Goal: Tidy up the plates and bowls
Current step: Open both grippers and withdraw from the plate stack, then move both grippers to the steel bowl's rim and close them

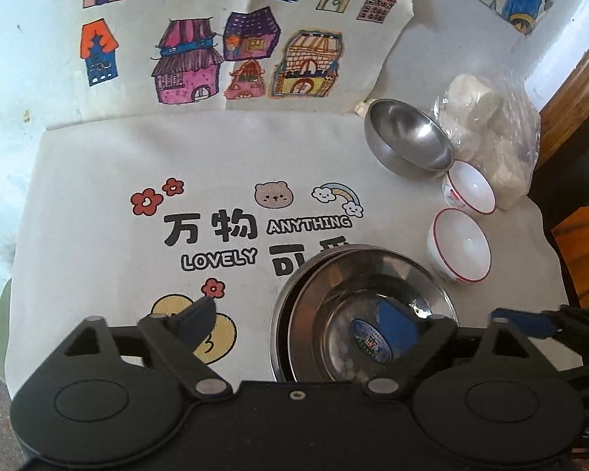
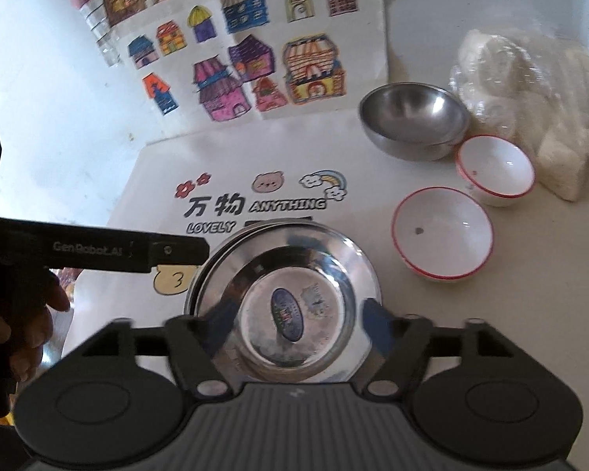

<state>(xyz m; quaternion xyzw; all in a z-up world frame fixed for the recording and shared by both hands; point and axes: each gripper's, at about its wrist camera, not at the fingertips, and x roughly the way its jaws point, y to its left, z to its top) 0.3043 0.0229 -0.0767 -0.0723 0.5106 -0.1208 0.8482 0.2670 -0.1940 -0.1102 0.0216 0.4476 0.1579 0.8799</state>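
Nearest, the right gripper (image 2: 282, 325) stands spread wide over the stacked steel plates (image 2: 282, 298), pinching nothing. The left gripper (image 1: 298, 322) is spread too, its jaws straddling the plates' left rim. Farther right sit two white bowls (image 2: 441, 245), apart and not yet nested. Beyond them, a steel bowl (image 2: 414, 121) leans against a plastic bag (image 2: 538, 117). Gripping a bowl's thin, slick rim risks it slipping or tipping, and nudging its neighbour.

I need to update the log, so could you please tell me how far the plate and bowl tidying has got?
Done: the steel plates sit stacked. In hand: nothing; the left gripper and right gripper are open. Left: the steel bowl, near white bowl and far white bowl stand separately.
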